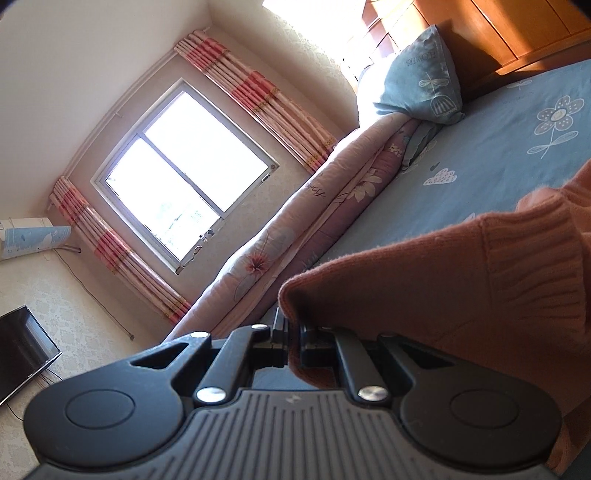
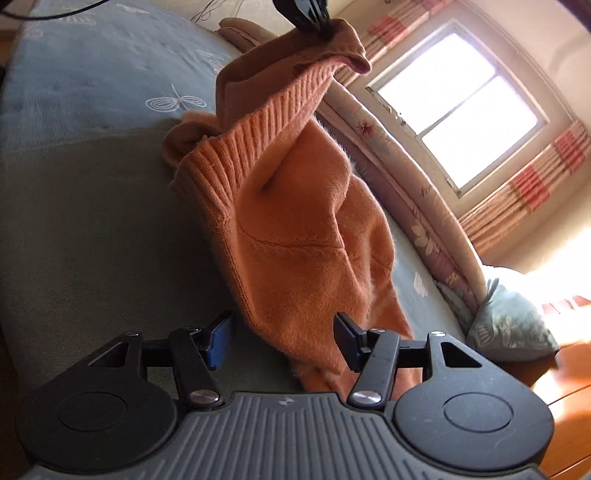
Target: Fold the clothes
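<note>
The left gripper (image 1: 291, 334) pinches the orange knit sweater (image 2: 295, 229) by an edge at lower centre. The right gripper (image 2: 282, 341) stands wide, sweater between its blue pads (image 2: 219, 338) at lower centre, ungripped.

Orange ribbed sweater (image 2: 295, 221); blue sheet (image 1: 498, 155) with white flowers; blue pillow (image 1: 421, 77), white print; pink floral quilt (image 1: 295, 218); pink-and-red striped curtains (image 1: 255, 99); black grippers, the right's pads (image 2: 219, 338) blue.

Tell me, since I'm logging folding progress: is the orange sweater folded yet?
Not folded. The orange sweater hangs bunched from the left gripper, its lower end crumpled on the bed.
</note>
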Motion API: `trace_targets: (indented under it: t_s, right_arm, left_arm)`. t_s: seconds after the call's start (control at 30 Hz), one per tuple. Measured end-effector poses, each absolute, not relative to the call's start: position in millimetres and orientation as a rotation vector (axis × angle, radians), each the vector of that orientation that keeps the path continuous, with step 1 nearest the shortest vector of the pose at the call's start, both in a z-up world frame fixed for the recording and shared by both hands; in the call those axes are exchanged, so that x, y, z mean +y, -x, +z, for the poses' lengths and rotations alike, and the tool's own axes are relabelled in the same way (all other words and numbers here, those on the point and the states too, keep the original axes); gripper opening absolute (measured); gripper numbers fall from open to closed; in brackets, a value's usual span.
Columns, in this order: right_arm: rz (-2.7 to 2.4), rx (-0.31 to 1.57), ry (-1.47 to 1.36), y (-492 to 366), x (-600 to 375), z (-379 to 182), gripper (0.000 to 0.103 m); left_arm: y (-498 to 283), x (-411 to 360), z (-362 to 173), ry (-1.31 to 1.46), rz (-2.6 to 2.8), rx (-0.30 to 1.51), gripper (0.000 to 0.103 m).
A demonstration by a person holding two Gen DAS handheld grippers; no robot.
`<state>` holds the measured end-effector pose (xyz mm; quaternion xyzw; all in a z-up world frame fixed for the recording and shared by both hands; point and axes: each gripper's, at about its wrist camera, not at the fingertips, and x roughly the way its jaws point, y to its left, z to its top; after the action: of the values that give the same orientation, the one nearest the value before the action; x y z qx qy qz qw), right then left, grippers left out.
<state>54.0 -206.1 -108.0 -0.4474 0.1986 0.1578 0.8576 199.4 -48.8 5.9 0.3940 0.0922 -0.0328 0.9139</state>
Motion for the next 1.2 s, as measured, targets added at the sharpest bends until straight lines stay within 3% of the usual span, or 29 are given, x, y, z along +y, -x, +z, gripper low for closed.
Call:
trace_targets:
  t_s: [0.13,0.17,0.2,0.27,0.73,1.2]
  right_arm:
    - [0.353,0.342,1.039,-57,-195,-119,0.061]
    - [0.36,0.326,1.057,-57,-193,-122,0.054]
    - [0.354,0.316,1.073,-57,-190,-123,0.028]
    - [0.333,0.315,1.035,-56,-190,-112,0.006]
    - [0.132,0.246,0.733,-32,-234,-1,0.006]
    - [0.257,0.224,0.5,-35,-218,79,0.006]
  left_arm:
    - [-202,-39,9,-0.778,-0.063,0.213,0.006]
    - [-202,-36,10,-0.768,-0.062,0.219,0.006]
    - [-201,-33,11,-0.762,-0.061,0.223,0.006]
    - [-197,-27,13,-0.76,-0.053,0.222,0.007]
    - [-125,10,28,-0.731,-0.017,0.213,0.012]
    - [-73,37,-43,-0.7,-0.034,0.348,0.012]
